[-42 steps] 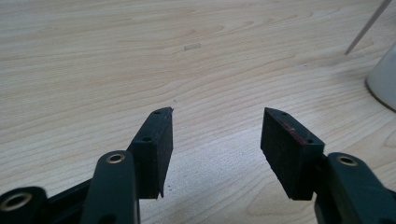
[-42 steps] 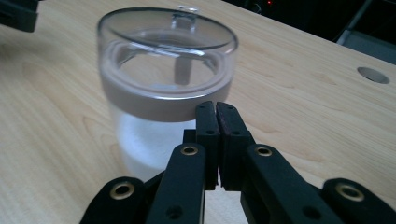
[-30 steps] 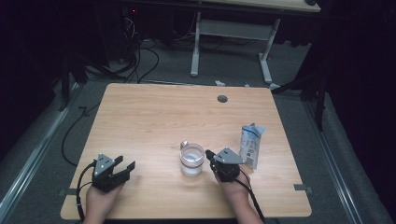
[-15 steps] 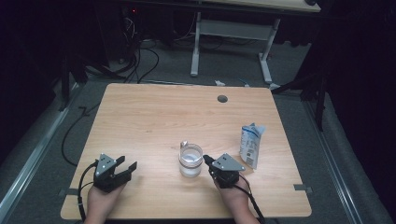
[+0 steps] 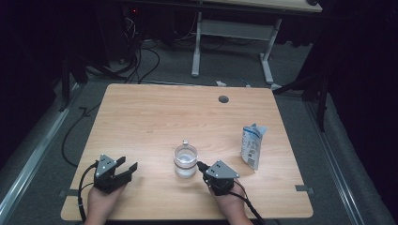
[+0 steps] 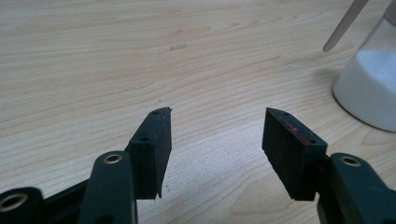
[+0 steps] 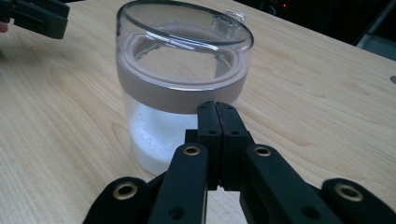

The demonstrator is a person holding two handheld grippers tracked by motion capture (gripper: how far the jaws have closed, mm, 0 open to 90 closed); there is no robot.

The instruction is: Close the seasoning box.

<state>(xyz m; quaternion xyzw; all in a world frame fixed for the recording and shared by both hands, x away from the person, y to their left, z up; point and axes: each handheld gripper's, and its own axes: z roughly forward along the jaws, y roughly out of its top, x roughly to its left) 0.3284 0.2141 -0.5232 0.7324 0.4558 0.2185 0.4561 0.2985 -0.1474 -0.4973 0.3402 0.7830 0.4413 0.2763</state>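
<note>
Partly cropped: jar, stick above it.

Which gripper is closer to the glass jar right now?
Right. The right gripper, jaws shut, has its tips right beside the glass jar, on its near right side. The left gripper, jaws open, sits well off to the jar's left near the table's front edge.

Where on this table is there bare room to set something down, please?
The far half, from the jar up to the grommet hole, is bare, as is the stretch between the left gripper and jar. It is crowded where right gripper, jar and pouch cluster.
</note>
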